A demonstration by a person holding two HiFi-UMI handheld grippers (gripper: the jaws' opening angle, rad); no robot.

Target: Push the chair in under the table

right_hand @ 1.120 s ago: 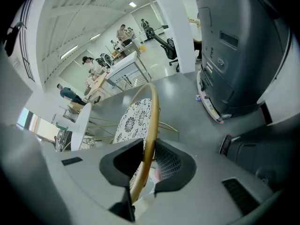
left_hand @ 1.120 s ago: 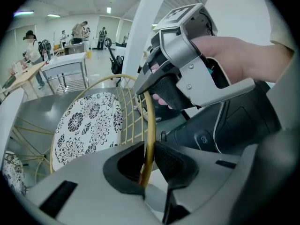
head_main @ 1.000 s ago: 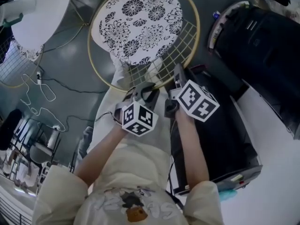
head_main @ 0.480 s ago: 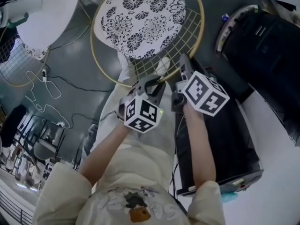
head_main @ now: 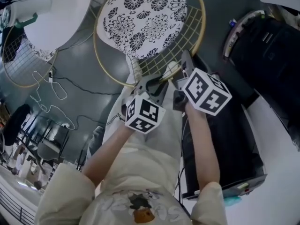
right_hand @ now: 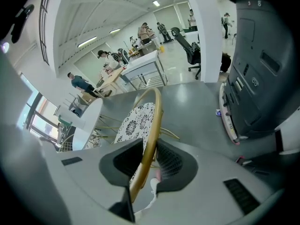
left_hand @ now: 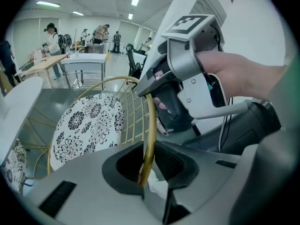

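The chair has a black-and-white flowered cushion (head_main: 145, 18) and a gold wire back (head_main: 185, 41), and it stands just in front of me. My left gripper (head_main: 151, 86) is shut on the back's gold rim (left_hand: 150, 125), which runs up between its jaws. My right gripper (head_main: 182, 69) is shut on the same rim (right_hand: 152, 135), a hand's width to the right. In the left gripper view the right gripper (left_hand: 183, 78) shows close by on the rim. The round white table (head_main: 61, 13) stands at the upper left, beyond the seat.
A large black machine (head_main: 267, 55) stands at the right and a black case (head_main: 220, 139) lies under my right arm. Loose cables (head_main: 51, 88) lie on the grey floor at the left, near a second wire chair (head_main: 18, 55). People stand at far desks (left_hand: 51, 36).
Both grippers keep their hold on the gold rim. The seat seems a little nearer to the white table's edge, and more of the table shows at the upper left.
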